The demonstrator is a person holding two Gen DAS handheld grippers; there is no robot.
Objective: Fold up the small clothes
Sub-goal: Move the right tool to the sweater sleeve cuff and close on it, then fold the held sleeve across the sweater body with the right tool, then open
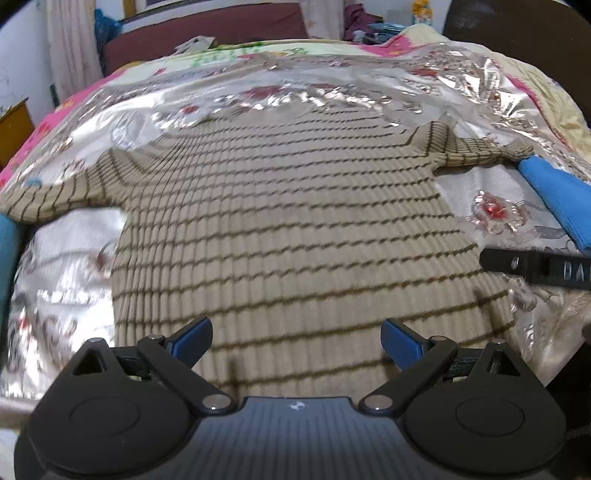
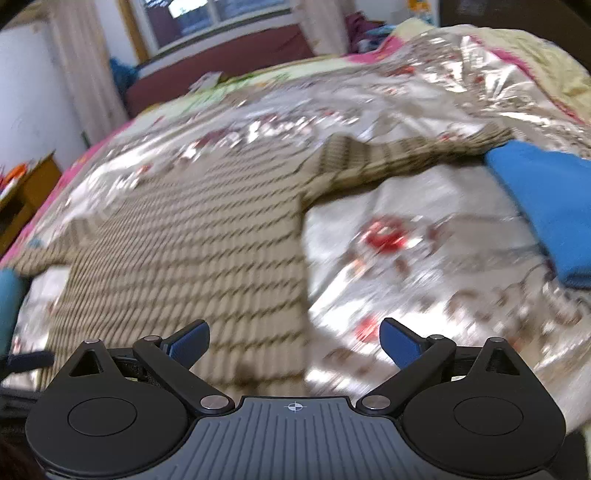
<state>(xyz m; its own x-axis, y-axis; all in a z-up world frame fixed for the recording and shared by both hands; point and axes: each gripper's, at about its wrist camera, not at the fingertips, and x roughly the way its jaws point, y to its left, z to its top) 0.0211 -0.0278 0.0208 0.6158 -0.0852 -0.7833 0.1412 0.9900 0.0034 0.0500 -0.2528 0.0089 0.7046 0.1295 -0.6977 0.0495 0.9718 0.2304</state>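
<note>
Left wrist view: left gripper [image 1: 296, 341] spread wide, holding nothing, poised over the near hem area of the striped sweater [image 1: 280, 236]. Sweater lying flat and spread on the shiny floral bedcover [image 1: 491, 218], one sleeve out to the left, the other out to the far right, its cuff touching a blue cloth [image 1: 561, 199]. Bare bedcover open on both sides of the sweater body, under each sleeve. Part of the right gripper's black finger showing at the right edge, just beside the sweater's right side.

Right wrist view, blurred: right gripper [image 2: 294, 341] likewise wide apart and empty, straddling the right side edge of the striped sweater [image 2: 192, 240]; left fingertip over the knit, right fingertip over bare floral bedcover [image 2: 424, 258]. Blue cloth [image 2: 550, 206] well to the right, its far end at the sleeve cuff. Teal fabric at the left edge, near the left sleeve.

Beyond the bedcover, a pink and pale quilt [image 1: 51, 122], a dark red headboard [image 2: 221, 70], a window [image 2: 218, 14] and pale curtains [image 2: 88, 74]; a wooden cabinet [image 2: 33, 192] on the left.
</note>
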